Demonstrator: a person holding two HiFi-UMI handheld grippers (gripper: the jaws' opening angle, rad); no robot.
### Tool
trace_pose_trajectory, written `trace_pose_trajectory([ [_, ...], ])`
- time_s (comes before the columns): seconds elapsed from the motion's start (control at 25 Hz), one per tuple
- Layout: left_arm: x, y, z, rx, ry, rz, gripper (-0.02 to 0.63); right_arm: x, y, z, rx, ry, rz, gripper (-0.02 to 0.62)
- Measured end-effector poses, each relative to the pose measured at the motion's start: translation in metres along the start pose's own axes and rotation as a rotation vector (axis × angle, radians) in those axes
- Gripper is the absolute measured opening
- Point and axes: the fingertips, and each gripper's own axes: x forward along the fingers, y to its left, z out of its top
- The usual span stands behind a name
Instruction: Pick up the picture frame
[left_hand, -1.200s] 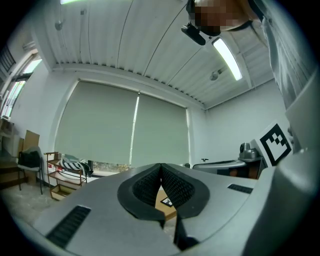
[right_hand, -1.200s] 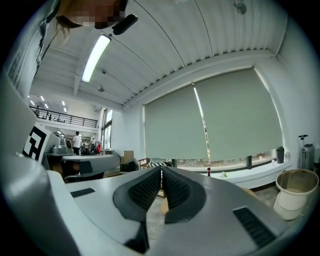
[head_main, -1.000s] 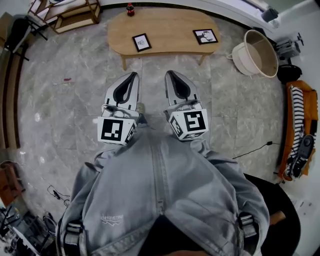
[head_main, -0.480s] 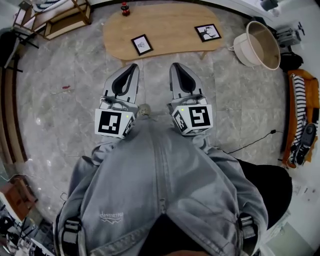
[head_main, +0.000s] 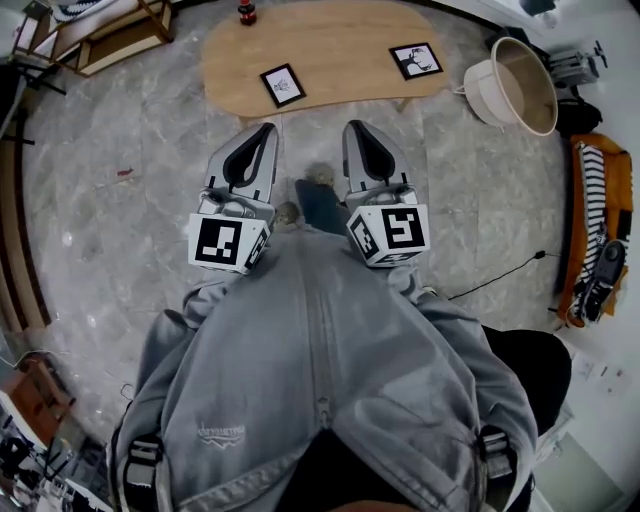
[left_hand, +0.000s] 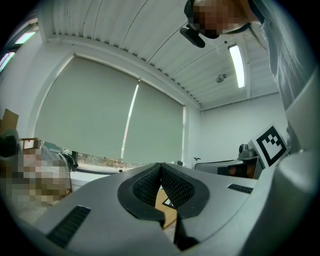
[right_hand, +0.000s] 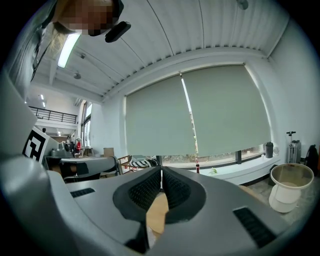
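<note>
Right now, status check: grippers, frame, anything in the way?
Left gripper and right gripper both shut, empty, short of table. Picture frame flat on it, untouched; second frame further right. Only bare floor ahead.

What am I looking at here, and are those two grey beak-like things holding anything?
No robot here: a person in a grey jacket carries a two-jaw gripper in each hand. The top-down picture comes from a camera on the person's head; the left gripper and right gripper point toward a low wooden table. The other two pictures come from cameras riding on each gripper, looking along its jaws; both pairs are shut on nothing. On the table lie two picture frames, a left frame and a right frame, plus a small bottle at the far edge. Neither frame is touched.
</note>
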Motion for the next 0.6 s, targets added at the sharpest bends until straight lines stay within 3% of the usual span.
trace_pose_trajectory([
  [0.32,0.020,0.025,0.001,0.012,-0.009,0.044,0.018,0.039,-0.003,0.008,-0.006,-0.017,0.061,0.034],
  [0.6,0.093,0.064,-0.001,0.001,0.015,0.103,0.018,0.122,-0.041,0.019,-0.013,-0.009,0.154,0.034],
])
